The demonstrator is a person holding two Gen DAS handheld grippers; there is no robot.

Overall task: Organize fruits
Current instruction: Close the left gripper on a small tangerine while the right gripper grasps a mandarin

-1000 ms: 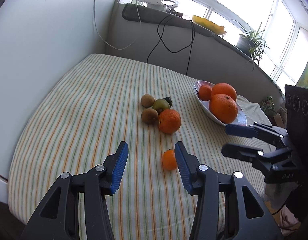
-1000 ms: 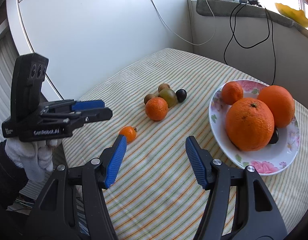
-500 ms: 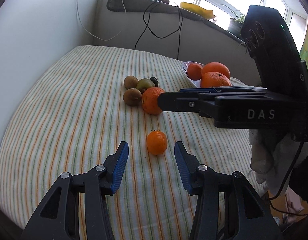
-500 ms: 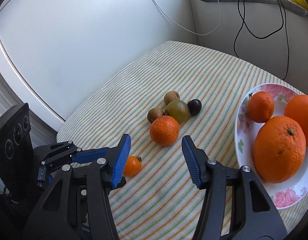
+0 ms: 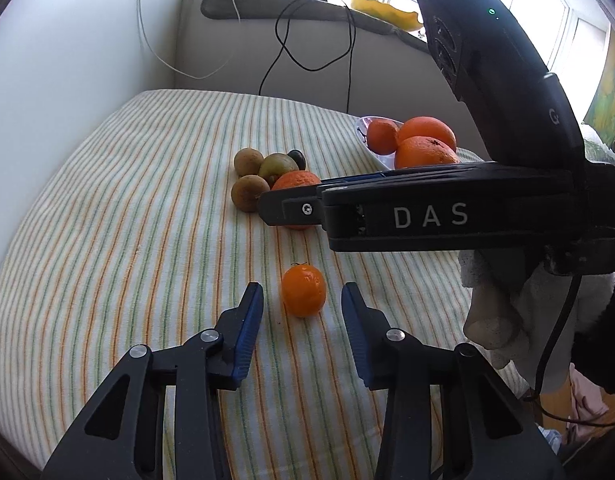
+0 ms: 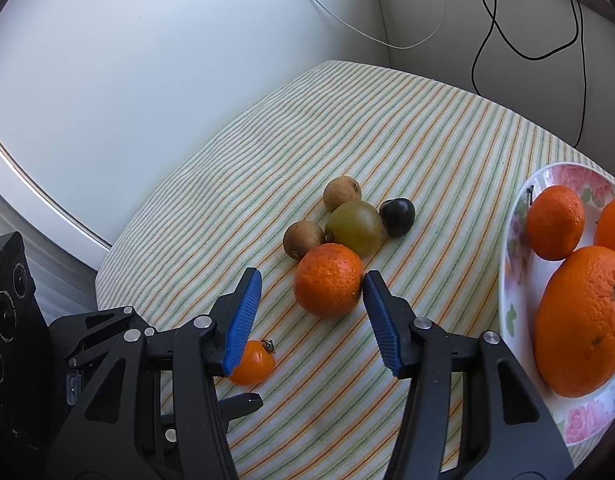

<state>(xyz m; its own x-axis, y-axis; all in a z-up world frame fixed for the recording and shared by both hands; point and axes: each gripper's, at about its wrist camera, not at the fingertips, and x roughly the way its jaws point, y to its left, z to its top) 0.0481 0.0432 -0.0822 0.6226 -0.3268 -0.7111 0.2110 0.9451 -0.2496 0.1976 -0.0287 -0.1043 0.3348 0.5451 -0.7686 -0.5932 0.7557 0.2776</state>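
Note:
A small orange tomato-like fruit (image 5: 304, 294) lies on the striped cloth between the open fingers of my left gripper (image 5: 302, 302); it also shows in the right wrist view (image 6: 252, 363). A mandarin (image 6: 328, 280) lies just ahead of my open right gripper (image 6: 311, 284), its right fingertip almost touching it. Behind it sit two brown fruits (image 6: 303, 239), a green one (image 6: 354, 227) and a dark plum (image 6: 397, 211). A floral plate (image 6: 511, 312) at right holds three oranges (image 6: 583, 332). The right gripper's body (image 5: 427, 212) crosses the left wrist view.
A white wall (image 6: 147, 60) borders the table on the left. Black and white cables (image 5: 307, 52) hang from a ledge behind the table. The table's near edge (image 6: 103, 276) drops off by the left gripper.
My right gripper moved forward and down to the mandarin. My left gripper moved closer, so the small orange fruit now lies between its fingertips.

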